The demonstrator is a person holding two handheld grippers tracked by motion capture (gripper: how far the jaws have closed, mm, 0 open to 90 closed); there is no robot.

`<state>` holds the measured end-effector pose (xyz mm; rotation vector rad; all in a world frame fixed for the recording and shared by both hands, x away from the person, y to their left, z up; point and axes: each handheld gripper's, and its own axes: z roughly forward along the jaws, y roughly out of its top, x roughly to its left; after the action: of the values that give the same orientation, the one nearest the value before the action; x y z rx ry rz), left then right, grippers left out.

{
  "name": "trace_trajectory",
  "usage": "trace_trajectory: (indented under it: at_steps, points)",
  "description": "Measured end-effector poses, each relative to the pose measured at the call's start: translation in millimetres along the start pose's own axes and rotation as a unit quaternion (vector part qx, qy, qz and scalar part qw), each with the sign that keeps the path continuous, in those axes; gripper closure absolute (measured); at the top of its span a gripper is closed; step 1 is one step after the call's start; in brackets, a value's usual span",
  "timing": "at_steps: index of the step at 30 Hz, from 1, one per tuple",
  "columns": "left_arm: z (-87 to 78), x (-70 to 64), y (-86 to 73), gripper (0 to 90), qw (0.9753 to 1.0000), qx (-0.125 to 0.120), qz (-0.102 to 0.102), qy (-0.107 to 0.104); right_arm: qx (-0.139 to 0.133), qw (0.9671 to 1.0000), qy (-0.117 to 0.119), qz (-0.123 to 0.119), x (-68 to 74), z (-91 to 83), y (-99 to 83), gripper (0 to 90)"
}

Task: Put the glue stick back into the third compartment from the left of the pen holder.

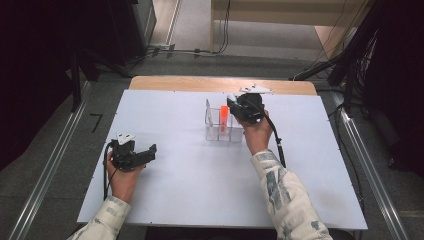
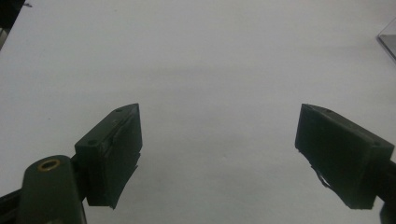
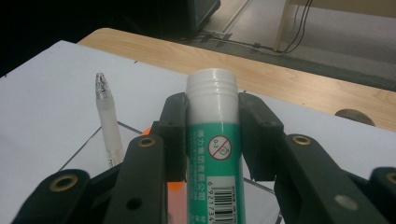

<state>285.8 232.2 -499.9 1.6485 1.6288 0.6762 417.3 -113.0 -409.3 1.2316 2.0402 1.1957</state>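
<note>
My right gripper [image 1: 239, 104] is shut on a green glue stick [image 3: 212, 154] with a white cap [image 1: 231, 97], held upright over a clear plastic organizer [image 1: 215, 131] at the middle of the white board. An orange marker [image 1: 224, 116] stands in the organizer, with a white pen [image 3: 108, 126] beside it. In the right gripper view the stick sits squeezed between both jaws of the right gripper [image 3: 212, 107]. My left gripper [image 1: 150, 151] rests at the board's left side, open, with nothing between its fingers [image 2: 116, 149].
The white board [image 1: 190, 190] lies on a wooden table whose far edge [image 1: 200, 82] shows behind it. A corner of the organizer [image 2: 390, 39] shows at the upper right of the left gripper view. Floor cables and dark stands surround the table.
</note>
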Motion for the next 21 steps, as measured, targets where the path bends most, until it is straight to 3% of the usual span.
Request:
trace_trajectory:
  at_steps: [21]
  points:
    - [0.0, 0.1, 0.0, 15.4, 1.0, 0.0, 0.0, 0.0, -0.003, 1.0, 0.001, 0.008, -1.4, 0.8, 1.7, 62.6]
